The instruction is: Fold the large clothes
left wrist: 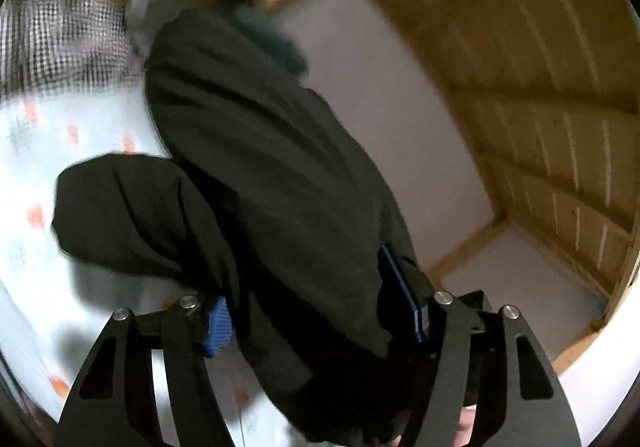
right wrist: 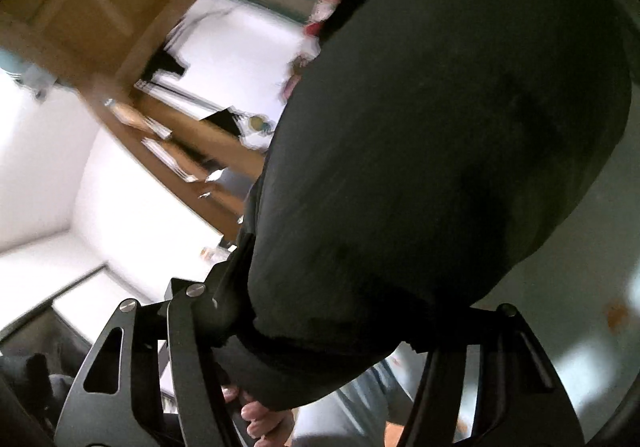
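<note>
Jaws on your left gripper (left wrist: 320,321) stand partway apart with the dark garment (left wrist: 256,167) bunched thick between the blue pads (left wrist: 218,325); the cloth fills the gap and looks clamped. Your right gripper (right wrist: 336,311) has the same dark garment (right wrist: 440,127) stuffed between its jaws and draped over them, so the pads are hidden and you cannot tell how firmly they press, though the cloth hangs from them. Both grippers point close to level and are rolled, so the room sits tilted in each view. From the left wrist, the garment trails away over the pale bed sheet (left wrist: 36,175) with orange spots. Your fingers (right wrist: 260,417) show below the right gripper. Everything is motion-blurred; no writing or label can be read.
</note>
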`<state>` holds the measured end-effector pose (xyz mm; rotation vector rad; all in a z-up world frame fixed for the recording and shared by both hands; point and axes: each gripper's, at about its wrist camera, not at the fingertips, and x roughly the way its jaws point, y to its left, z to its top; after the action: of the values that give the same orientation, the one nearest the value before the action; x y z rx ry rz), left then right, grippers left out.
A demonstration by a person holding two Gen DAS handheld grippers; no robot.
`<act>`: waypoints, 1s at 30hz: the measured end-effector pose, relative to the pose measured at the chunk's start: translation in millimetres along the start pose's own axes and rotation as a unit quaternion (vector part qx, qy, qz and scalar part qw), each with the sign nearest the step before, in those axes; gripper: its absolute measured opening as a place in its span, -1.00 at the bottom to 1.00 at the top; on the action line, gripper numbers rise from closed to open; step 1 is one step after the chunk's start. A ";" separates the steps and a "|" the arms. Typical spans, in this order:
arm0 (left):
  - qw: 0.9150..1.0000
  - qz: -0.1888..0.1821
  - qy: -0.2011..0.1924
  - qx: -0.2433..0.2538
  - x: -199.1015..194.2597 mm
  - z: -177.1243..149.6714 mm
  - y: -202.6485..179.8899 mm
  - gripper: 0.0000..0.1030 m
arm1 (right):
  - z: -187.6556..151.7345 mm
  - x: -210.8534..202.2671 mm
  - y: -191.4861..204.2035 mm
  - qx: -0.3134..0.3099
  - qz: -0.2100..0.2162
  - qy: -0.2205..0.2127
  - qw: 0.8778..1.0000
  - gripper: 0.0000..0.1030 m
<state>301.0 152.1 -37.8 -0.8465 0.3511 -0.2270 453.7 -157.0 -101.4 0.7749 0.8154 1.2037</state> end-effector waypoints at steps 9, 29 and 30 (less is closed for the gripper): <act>0.993 0.063 -0.100 -0.001 -15.3 73.8 35.1 0.23 | 111.4 154.0 34.7 -0.108 0.069 0.116 0.985 0.16; 0.976 0.176 0.128 0.020 70.4 49.6 58.0 0.45 | 138.1 212.3 -118.7 -0.058 -0.154 0.137 0.977 0.94; 0.976 0.176 0.116 0.062 56.7 58.7 30.0 0.57 | 143.1 205.0 -99.2 -0.099 -0.179 0.118 0.972 0.94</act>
<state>377.7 193.0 -36.8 -0.6225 0.6912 -0.0160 657.7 13.7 -140.6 0.3065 0.9662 1.0397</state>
